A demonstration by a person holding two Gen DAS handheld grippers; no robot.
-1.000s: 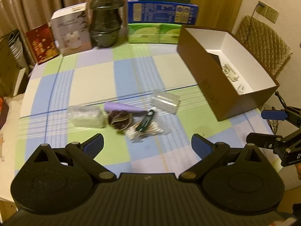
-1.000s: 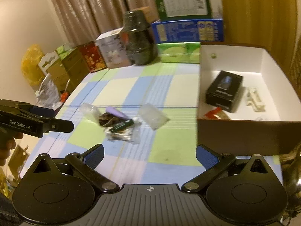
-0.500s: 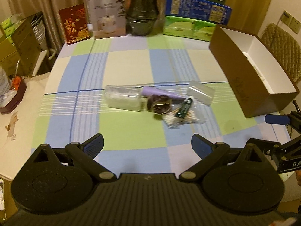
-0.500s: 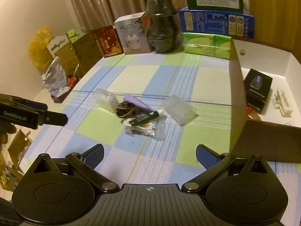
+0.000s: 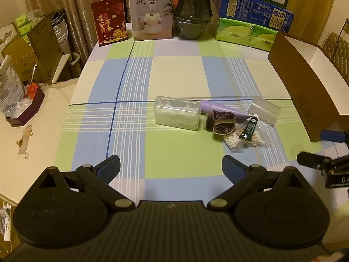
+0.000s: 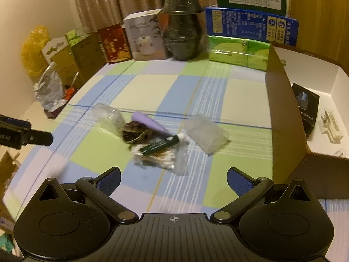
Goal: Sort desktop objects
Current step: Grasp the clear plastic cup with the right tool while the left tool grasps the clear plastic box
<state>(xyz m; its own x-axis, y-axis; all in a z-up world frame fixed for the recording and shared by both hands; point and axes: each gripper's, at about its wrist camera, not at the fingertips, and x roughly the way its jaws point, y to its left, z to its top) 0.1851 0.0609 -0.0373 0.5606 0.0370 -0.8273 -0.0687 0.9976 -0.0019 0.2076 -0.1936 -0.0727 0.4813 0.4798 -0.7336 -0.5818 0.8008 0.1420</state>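
Presently, stock as I read it from both wrist views:

Left gripper [image 5: 171, 167]: jaws wide apart, nothing between them; I hold it above the near edge of the table, aimed at the pile so either end can be reached.

Right gripper [image 6: 173, 180]: jaws spread too, empty; it hangs nearer the box, likely because that side does the dropping-in.

Table [image 5: 174, 76]: checked cloth, the bearing surface for everything to be sorted.

Pile: one loose cluster mid-table, just left of the box, pieces touching or overlapping.

Clear case [image 5: 177, 115]: left end of the pile, lying flat, white contents inside.

Purple tube [image 5: 220, 108]: lying behind the pouch, slanted.

Pouch [image 5: 223, 125]: dark, crumpled, between case and swabs.

Swabs [image 5: 244, 140]: bagged, nearest to me.

Green tube [image 6: 161, 145]: resting across the swab bag, so it should lift first.

Cap [image 6: 206, 133]: clear, at the pile's right end, closest to the box.

Box [image 6: 283, 109]: brown, open-topped, right of the pile; already holds a black packet [image 6: 305, 109] and a white clip [image 6: 330, 126], so I judge it the destination.

Progress: partly sorted; the pile remains untouched.
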